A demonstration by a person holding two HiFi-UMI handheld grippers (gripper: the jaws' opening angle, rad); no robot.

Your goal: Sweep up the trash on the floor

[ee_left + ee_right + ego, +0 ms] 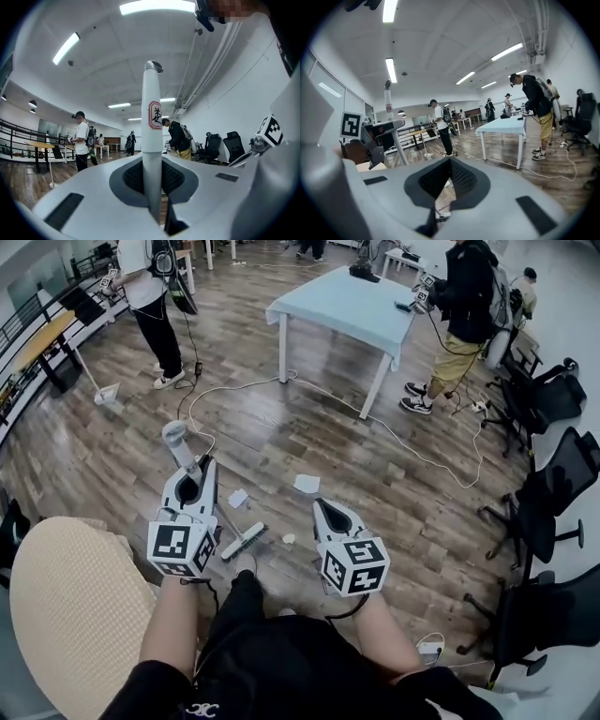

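My left gripper (194,468) is shut on the white handle of a broom (178,444). The broom's brush head (243,542) rests on the wooden floor between my two grippers. In the left gripper view the handle (151,136) stands upright, clamped between the pads of the left gripper (153,187). White scraps of trash lie on the floor: one (307,484) ahead of the right gripper, one (238,498) beside the handle, a small one (289,538) near the brush. My right gripper (327,506) is shut and holds nothing; in its own view (446,176) only floor shows past the jaws.
A light blue table (330,307) stands ahead, with white cables (403,442) trailing across the floor. People stand at the back left (155,306) and back right (459,315). Black office chairs (553,493) line the right side. A beige round seat (75,606) is at my left.
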